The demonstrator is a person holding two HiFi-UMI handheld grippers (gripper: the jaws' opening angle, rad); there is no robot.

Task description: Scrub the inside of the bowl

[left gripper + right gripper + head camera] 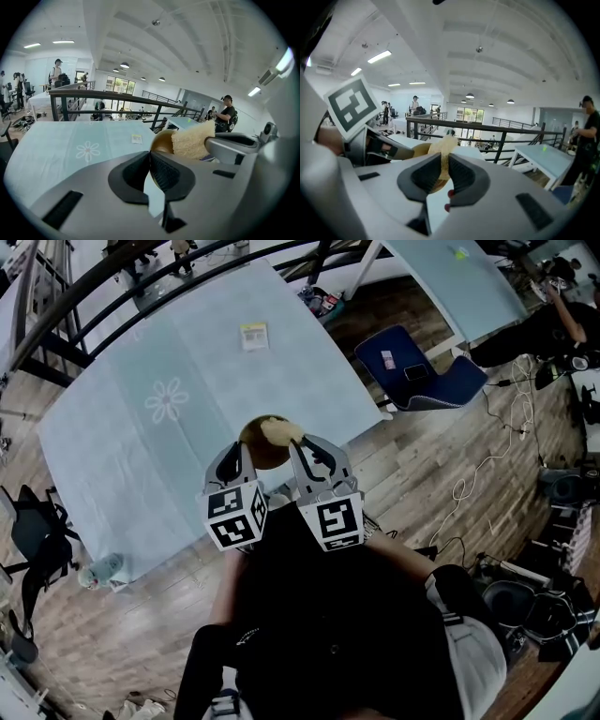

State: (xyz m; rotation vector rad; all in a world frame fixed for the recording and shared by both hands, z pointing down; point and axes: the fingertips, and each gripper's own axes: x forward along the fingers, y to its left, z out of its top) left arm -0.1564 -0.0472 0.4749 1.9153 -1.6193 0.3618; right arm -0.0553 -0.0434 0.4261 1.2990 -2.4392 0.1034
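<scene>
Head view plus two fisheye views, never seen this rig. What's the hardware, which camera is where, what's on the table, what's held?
No robot: a person, filmed from above by a head camera, holds a hand-held gripper in each hand; the marker cubes are part of them. The other two pictures come from cameras riding on each gripper, looking along its jaws. The left hand-held gripper is shut on the rim of a brown bowl. The right hand-held gripper is shut on a yellow sponge, held against the bowl. The table is covered in pale blue with a flower print; a small yellow card lies on it.
</scene>
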